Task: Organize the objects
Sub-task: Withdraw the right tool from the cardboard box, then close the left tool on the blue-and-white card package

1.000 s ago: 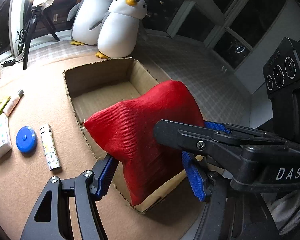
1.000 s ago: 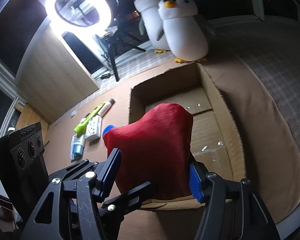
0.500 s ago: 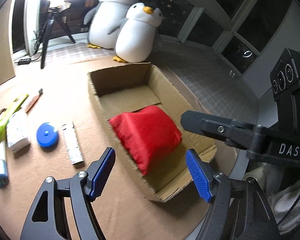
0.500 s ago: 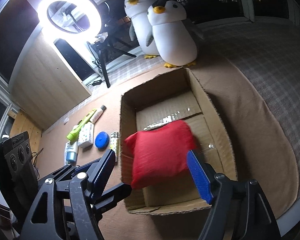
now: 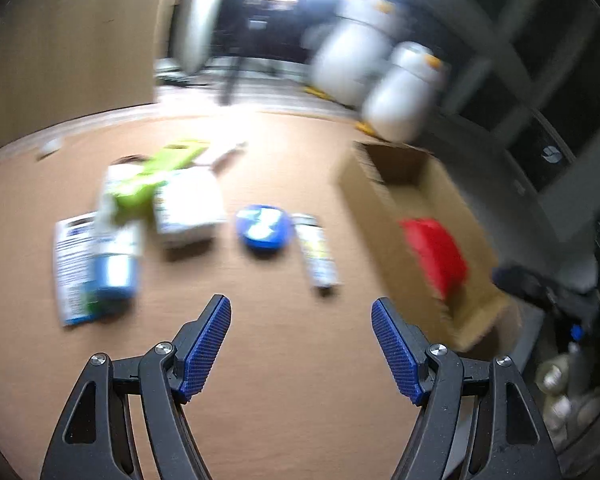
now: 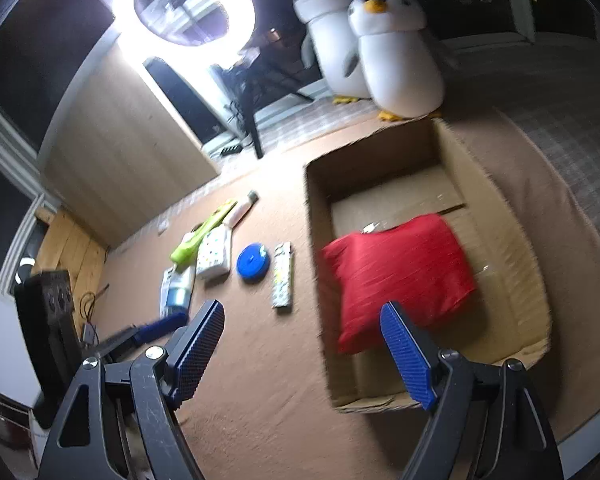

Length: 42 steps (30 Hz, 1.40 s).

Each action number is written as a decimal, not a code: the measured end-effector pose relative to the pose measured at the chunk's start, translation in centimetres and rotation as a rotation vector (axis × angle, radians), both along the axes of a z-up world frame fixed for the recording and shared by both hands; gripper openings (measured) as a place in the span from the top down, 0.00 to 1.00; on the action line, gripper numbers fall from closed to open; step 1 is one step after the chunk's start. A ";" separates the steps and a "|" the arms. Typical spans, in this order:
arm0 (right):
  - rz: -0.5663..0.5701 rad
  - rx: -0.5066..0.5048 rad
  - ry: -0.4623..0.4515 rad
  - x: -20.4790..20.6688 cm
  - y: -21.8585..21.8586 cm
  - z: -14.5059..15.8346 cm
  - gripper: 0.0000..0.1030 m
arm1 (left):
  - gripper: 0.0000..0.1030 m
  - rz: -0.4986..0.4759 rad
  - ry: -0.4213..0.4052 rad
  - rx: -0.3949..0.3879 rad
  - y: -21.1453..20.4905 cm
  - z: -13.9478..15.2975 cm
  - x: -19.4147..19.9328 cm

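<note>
Brown tabletop (image 6: 260,380): red pillow (image 6: 396,276) flat in cardboard box (image 6: 512,248), corner toward right gripper (image 6: 300,340), fingers opening, empty.

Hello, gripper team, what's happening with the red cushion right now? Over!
Left gripper open, empty. Right gripper empty, fingers opening. Red cushion lying in cardboard box. Nothing in the way.
</note>
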State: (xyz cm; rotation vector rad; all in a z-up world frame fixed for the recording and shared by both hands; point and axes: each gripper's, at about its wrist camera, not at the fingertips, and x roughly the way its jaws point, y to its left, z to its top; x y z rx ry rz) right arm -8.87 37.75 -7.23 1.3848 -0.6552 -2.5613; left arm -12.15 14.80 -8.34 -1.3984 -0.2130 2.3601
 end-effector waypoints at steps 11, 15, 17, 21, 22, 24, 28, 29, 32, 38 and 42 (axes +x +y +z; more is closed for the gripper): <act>0.077 0.039 -0.018 0.0 -6.1 0.0 0.25 | 0.26 0.325 -0.066 -0.129 -14.5 -2.5 -8.1; 0.083 0.046 -0.035 0.3 -7.6 -0.4 0.25 | 0.26 0.366 -0.101 -0.175 -16.6 -4.3 -11.4; 0.079 0.051 -0.042 0.5 -7.9 -0.5 0.25 | 0.26 0.364 -0.112 -0.213 -16.6 -5.2 -13.0; 0.058 0.061 -0.059 0.9 -7.9 -0.8 0.25 | 0.27 0.357 -0.144 -0.219 -16.7 -6.7 -15.3; 0.048 0.062 -0.064 1.0 -7.7 -0.9 0.25 | 0.27 0.352 -0.148 -0.225 -16.2 -7.0 -15.7; 0.029 0.061 -0.071 1.3 -7.3 -1.1 0.25 | 0.29 0.336 -0.153 -0.239 -15.7 -7.3 -16.4; -0.008 0.065 -0.082 1.7 -6.2 -1.3 0.25 | 0.37 0.316 -0.172 -0.273 -14.8 -8.3 -17.2; -0.015 0.065 -0.084 1.8 -6.1 -1.4 0.25 | 0.40 0.312 -0.177 -0.275 -14.7 -8.5 -17.3; -0.037 0.061 -0.086 2.0 -5.5 -1.3 0.25 | 0.41 0.291 -0.170 -0.301 -14.2 -8.8 -17.2; -0.047 0.055 -0.090 2.0 -5.3 -1.4 0.25 | 0.42 0.226 -0.139 -0.338 -12.9 -8.9 -15.5; -0.028 0.048 -0.092 1.5 -5.8 -1.6 0.25 | 0.42 0.223 -0.133 -0.323 -13.0 -8.9 -13.3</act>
